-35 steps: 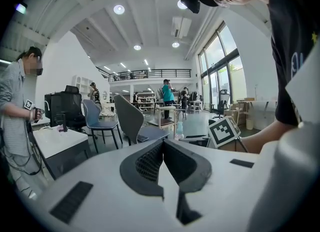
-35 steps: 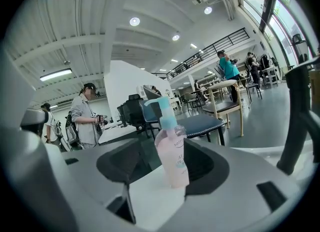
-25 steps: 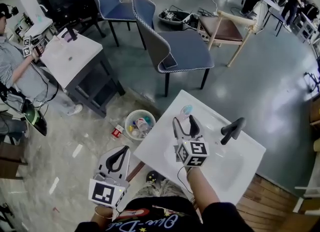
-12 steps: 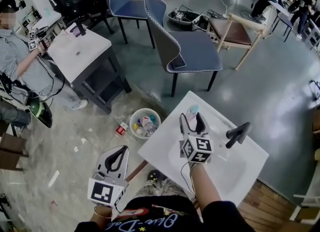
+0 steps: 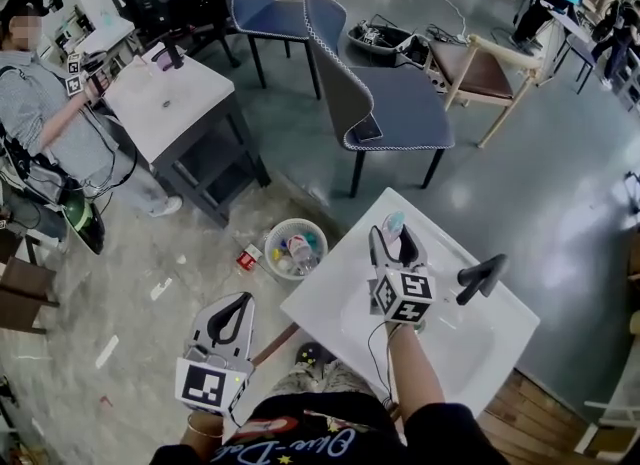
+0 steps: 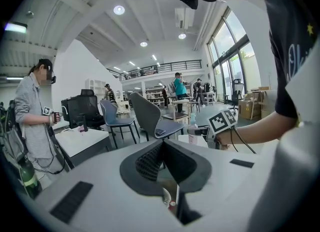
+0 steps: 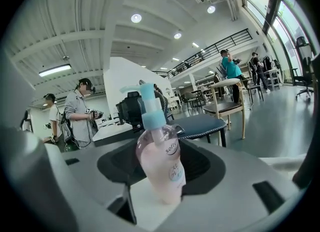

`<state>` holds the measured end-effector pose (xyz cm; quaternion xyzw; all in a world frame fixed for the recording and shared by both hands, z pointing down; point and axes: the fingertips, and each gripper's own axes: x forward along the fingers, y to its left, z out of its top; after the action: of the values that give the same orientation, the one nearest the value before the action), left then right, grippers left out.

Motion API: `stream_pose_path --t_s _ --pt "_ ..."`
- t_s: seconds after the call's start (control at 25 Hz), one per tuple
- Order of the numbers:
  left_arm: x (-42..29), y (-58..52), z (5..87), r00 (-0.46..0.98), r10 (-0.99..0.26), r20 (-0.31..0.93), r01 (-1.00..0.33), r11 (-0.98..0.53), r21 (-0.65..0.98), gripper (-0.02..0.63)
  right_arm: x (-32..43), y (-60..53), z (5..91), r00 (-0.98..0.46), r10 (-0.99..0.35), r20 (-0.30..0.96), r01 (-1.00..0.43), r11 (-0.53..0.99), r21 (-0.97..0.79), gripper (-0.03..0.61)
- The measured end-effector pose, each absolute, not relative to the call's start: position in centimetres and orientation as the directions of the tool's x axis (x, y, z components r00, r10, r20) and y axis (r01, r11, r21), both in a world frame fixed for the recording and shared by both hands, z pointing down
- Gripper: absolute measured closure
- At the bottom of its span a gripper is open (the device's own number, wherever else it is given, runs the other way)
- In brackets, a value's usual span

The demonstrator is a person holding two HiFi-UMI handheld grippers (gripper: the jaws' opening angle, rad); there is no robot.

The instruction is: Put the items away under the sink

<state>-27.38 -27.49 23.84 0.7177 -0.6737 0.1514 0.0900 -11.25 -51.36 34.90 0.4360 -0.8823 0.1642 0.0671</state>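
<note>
A pink pump bottle (image 5: 393, 222) with a pale blue pump stands upright at the far corner of the white sink top (image 5: 455, 358). My right gripper (image 5: 395, 234) is open over the sink, one finger on each side of the bottle. In the right gripper view the bottle (image 7: 161, 163) stands between the spread jaws with a gap on both sides. My left gripper (image 5: 240, 301) hangs low to the left of the sink, above the floor. It is shut and holds nothing, its fingers (image 6: 150, 158) meeting at the tip. The space under the sink is hidden.
A black faucet (image 5: 483, 275) rises right of the right gripper. On the floor left of the sink are a round basket (image 5: 294, 248) of bottles and a red can (image 5: 247, 256). Beyond stand blue chairs (image 5: 395, 103), a white-topped table (image 5: 160, 103) and a person (image 5: 45, 123).
My right gripper has moved forward over the sink, so its fingers now flank the pump bottle. The left gripper has stayed put, and the head view has shifted slightly.
</note>
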Motion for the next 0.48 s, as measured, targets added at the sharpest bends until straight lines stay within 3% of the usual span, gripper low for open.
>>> stream_pose_path --t_s 0.48 --pt "-27.55 -27.83 23.6 0.052 -0.939 0.34 -0.994 -0.083 -0.076 0.604 -10.33 -51.76 33.96 -0.596 -0.761 0.256 -0.802 0.578 -0.152 0.378"
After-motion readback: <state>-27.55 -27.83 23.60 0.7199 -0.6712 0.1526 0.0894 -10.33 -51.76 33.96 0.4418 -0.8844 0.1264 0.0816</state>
